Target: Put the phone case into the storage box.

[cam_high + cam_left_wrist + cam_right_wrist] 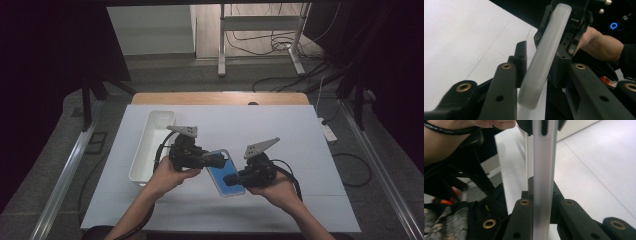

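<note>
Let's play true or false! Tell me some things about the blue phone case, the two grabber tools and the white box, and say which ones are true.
1. Both grippers hold the phone case at once. True: the left gripper and the right gripper each have their jaws on it.
2. The phone case lies inside the white bin. False: it is held beside the bin, to its right.
3. The case looks blue from above. True.
4. The white bin stands at the table's right edge. False: it is on the left side.
5. The case's edge looks red in the right gripper view. False: it looks pale and frosted.
</note>
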The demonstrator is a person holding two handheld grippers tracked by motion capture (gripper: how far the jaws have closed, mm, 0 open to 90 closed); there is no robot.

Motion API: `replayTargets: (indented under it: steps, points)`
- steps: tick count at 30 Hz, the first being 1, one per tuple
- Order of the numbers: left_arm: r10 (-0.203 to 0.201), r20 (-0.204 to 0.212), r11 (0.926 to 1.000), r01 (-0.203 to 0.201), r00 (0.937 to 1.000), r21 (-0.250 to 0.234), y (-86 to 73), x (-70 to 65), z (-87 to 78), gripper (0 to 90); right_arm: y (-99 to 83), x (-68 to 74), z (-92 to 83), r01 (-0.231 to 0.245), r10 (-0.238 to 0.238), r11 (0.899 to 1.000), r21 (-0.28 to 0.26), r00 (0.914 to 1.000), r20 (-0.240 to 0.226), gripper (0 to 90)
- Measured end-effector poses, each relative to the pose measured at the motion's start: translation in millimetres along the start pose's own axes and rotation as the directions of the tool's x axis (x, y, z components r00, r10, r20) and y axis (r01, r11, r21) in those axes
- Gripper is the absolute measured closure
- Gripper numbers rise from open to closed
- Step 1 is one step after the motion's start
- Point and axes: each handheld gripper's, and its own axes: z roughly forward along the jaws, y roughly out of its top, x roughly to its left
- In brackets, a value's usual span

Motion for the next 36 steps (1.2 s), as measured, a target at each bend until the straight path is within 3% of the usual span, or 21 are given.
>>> replayTargets:
  steps: [8,17,18,21,24,29,31,33,35,36]
  points:
    - [0.010,-0.066,0.9994,-0.012,0.9978,-0.032,1.0,-1.7,-5.6,53.7,0.8,0.2,-4.5,0.003,-0.001,1.000,-0.031,0.9988,0.049,85.5]
    - [0.021,-0.163,0.9992,-0.026,0.9865,-0.031,0.6,-1.5,-6.8,35.0,1.1,2.0,-8.9,0.017,-0.009,0.998,-0.061,0.9912,0.132,85.5]
    - [0.021,-0.193,0.9991,-0.028,0.9809,-0.031,0.6,-1.8,-7.1,29.5,1.3,2.6,-10.1,0.019,-0.008,0.997,-0.070,0.9879,0.155,85.5]
    - [0.024,-0.216,0.9990,-0.032,0.9761,-0.032,0.4,-2.1,-7.5,22.0,1.3,3.2,-12.2,0.023,-0.007,0.997,-0.080,0.9816,0.191,85.5]
    - [0.028,-0.267,0.9989,-0.037,0.9633,-0.027,0.1,-2.4,-8.0,17.6,1.1,3.1,-13.7,0.021,-0.001,0.996,-0.087,0.9756,0.220,85.5]
    - [0.028,-0.336,0.9993,-0.035,0.9413,-0.014,-1.2,-2.6,-6.6,2.4,0.5,2.7,-16.7,0.020,0.009,0.994,-0.105,0.9614,0.275,85.5]
    - [0.024,-0.347,0.9994,-0.032,0.9377,-0.016,-1.7,-2.2,-6.8,1.0,0.2,2.4,-17.4,0.025,0.009,0.994,-0.108,0.9531,0.303,85.5]
    - [0.001,-0.363,0.9994,-0.013,0.9317,-0.032,-2.3,-1.4,-7.6,0.3,-0.4,2.0,-18.0,0.019,0.018,0.993,-0.116,0.9499,0.312,85.5]
    - [-0.008,-0.388,0.9994,-0.006,0.9218,-0.035,-2.7,-1.6,-8.3,0.2,-0.8,1.7,-19.0,0.015,0.027,0.992,-0.124,0.9446,0.327,85.5]
    - [-0.008,-0.388,0.9994,-0.006,0.9218,-0.035,-2.7,-1.6,-8.3,0.2,-0.8,1.5,-19.2,0.015,0.029,0.992,-0.128,0.9435,0.330,85.5]
